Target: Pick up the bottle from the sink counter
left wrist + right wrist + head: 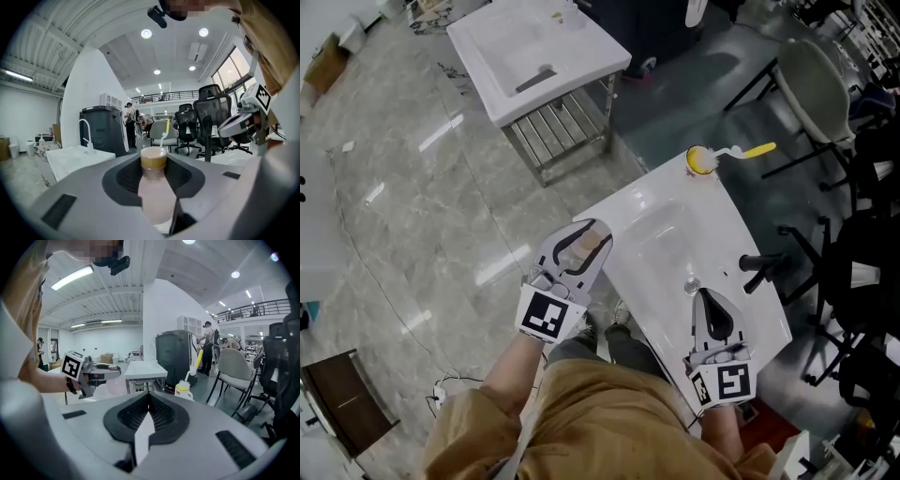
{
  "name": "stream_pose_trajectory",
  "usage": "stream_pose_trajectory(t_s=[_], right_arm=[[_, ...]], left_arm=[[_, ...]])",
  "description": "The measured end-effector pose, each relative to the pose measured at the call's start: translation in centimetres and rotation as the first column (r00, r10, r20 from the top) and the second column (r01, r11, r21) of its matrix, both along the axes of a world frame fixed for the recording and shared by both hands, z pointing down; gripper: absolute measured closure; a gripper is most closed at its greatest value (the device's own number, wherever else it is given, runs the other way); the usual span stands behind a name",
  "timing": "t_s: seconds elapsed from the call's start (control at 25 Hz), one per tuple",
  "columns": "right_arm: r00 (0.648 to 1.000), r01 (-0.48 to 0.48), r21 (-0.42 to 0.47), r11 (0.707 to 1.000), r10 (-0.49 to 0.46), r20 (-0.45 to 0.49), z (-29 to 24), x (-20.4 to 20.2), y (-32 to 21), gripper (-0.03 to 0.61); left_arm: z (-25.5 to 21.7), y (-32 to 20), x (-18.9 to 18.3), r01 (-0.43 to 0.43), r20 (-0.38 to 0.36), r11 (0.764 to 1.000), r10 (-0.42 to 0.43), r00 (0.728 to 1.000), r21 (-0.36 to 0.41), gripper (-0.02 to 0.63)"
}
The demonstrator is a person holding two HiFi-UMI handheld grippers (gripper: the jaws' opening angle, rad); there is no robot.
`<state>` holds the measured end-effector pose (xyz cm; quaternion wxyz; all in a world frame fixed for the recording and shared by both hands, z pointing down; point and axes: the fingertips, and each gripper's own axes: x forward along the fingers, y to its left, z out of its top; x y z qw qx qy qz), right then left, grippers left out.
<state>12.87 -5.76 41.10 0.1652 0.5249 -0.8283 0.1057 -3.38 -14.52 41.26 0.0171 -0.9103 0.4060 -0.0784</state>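
Observation:
A small pinkish bottle (587, 246) with a brown cap (153, 158) lies between the jaws of my left gripper (598, 234), which is shut on it. It is held in the air off the left edge of the white sink counter (675, 220). In the left gripper view the bottle (154, 192) fills the gap between the jaws, cap pointing away. My right gripper (710, 298) hovers over the counter's near part by the drain, jaws shut on nothing. The right gripper view shows its pads (161, 416) meeting, with the left gripper (93, 373) and bottle (115, 385) off to the left.
A black faucet (758, 268) stands on the counter's right side. A yellow-rimmed cup (701, 161) with a yellow-handled brush (752, 150) sits at its far end. A second white sink on a metal stand (534, 56) is beyond; office chairs (816, 84) stand at the right.

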Motion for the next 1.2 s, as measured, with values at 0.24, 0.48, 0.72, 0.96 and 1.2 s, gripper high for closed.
stream_pose_trajectory(t_s=[0.24,0.48,0.72,0.96,1.2], right_arm=[[1.0,0.011,0.041,0.999,-0.011,0.006,-1.7,-0.5,-0.3,0.574],[1.0,0.014,0.068,0.998,-0.015,0.012,-2.5,-0.9,-0.5,0.575],[1.0,0.017,0.086,0.996,-0.019,0.016,-3.3,-1.2,-0.5,0.574],[1.0,0.011,0.106,0.994,-0.013,0.018,-3.8,-1.2,-0.7,0.574],[1.0,0.012,0.122,0.992,-0.015,0.021,-4.5,-1.3,-1.1,0.574]], left_arm=[[-2.5,1.2,-1.6,0.033,-0.016,0.999,-0.033,0.999,0.004,0.482],[-4.5,1.9,-2.8,0.054,-0.029,0.999,-0.053,0.998,0.007,0.482],[-6.1,2.6,-3.6,0.062,-0.035,0.998,-0.062,0.997,0.011,0.482],[-7.4,3.6,-4.8,0.083,-0.052,0.997,-0.083,0.995,0.0,0.482],[-9.1,4.3,-6.2,0.109,-0.059,0.994,-0.109,0.992,0.003,0.482]])
